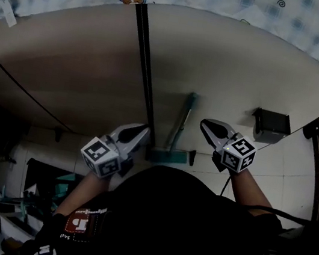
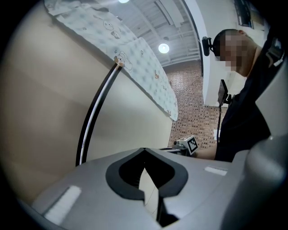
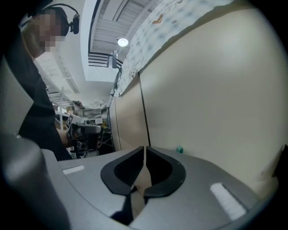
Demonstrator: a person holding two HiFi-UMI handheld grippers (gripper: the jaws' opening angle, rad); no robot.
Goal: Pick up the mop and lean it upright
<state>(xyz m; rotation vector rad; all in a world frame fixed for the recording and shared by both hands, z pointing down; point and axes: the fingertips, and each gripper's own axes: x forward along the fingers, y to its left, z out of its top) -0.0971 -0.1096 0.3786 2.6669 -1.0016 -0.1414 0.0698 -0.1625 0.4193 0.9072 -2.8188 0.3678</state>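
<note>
**Mop up against the wall, and nothing of mine steadying it**

The worry starts at my own hands. Neither gripper has the mop, so if the lean is too shallow or the head sits on slick tile, I judge it could slide out and drop. I would then have to open up and reach in before I could catch it. My right gripper [image 1: 204,124] hangs beyond the mop from the black strip [image 1: 146,66], near the handle, and a careless swing of it could knock the thing sideways.

My left gripper [image 1: 144,129] is closed. Its dark pads meet at the tips with nothing between them, only bare wall [image 1: 249,66] beyond. It hovers just left of the black strip's lower end, not gripping it. My right gripper is closed the same way, down to a hairline slit — empty, and touching nothing.

Outward from there, the mop [image 1: 183,119] stands just right of the black strip. Its teal handle runs up the wall beside the strip, and its head sits low by the strip's foot. It looks upright and leaning — though I cannot tell from here whether the handle's top truly bears on the wall.
</note>
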